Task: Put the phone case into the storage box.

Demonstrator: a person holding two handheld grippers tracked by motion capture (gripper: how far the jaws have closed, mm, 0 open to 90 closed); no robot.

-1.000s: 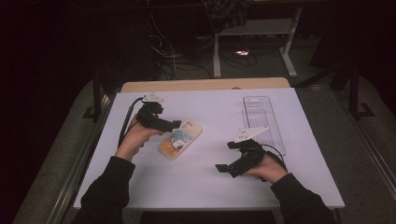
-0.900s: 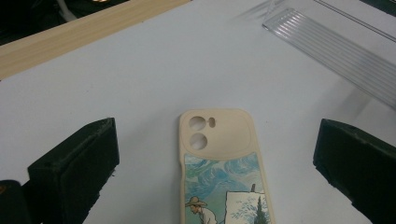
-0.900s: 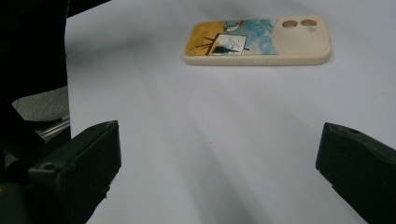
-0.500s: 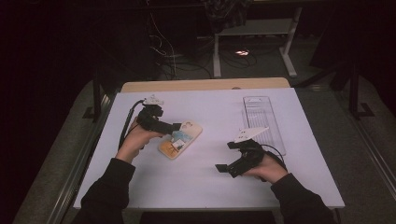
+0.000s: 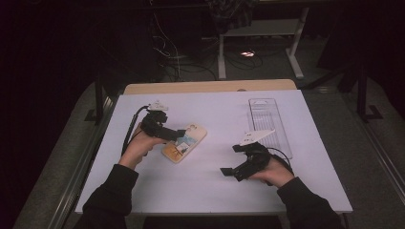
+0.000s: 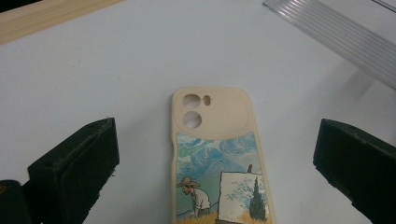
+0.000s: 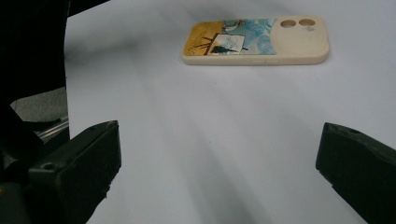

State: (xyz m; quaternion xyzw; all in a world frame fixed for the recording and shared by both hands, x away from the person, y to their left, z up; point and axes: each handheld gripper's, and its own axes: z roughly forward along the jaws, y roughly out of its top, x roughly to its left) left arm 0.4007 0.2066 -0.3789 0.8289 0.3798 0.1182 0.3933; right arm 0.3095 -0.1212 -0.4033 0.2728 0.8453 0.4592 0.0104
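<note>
Phone case lies flat on the white counter, left of centre, printed side up, slanted w/ its camera end pointing up-right in the high view. Cream/beige body w/ rounded corners. Camera end is a plain raised cream block w/ two round cutouts, one big and one smaller, plus a tiny third hole beside them. Rest of the back carries a painted-style print: swirly blue and white sky, a figure in a straw hat and white shirt, a canvas showing a dark cypress-like tree, yellow-orange field at the bottom. Small side-button bumps show along the long edge in the right claw view.

Left claw sits over the case's near-left part in the high view. In its own view the jaws stand wide apart w/ the case between them, neither jaw touching it; open, holding nothing.

Right claw is low on the right half of the counter, well apart from the case, pointing toward it. Jaws spread wide, nothing between them but bare counter; open.

Clear ribbed plastic tray lies at the counter's right side, just behind the right claw, well apart from the case. Pale wood strip runs along the counter's far edge.
</note>
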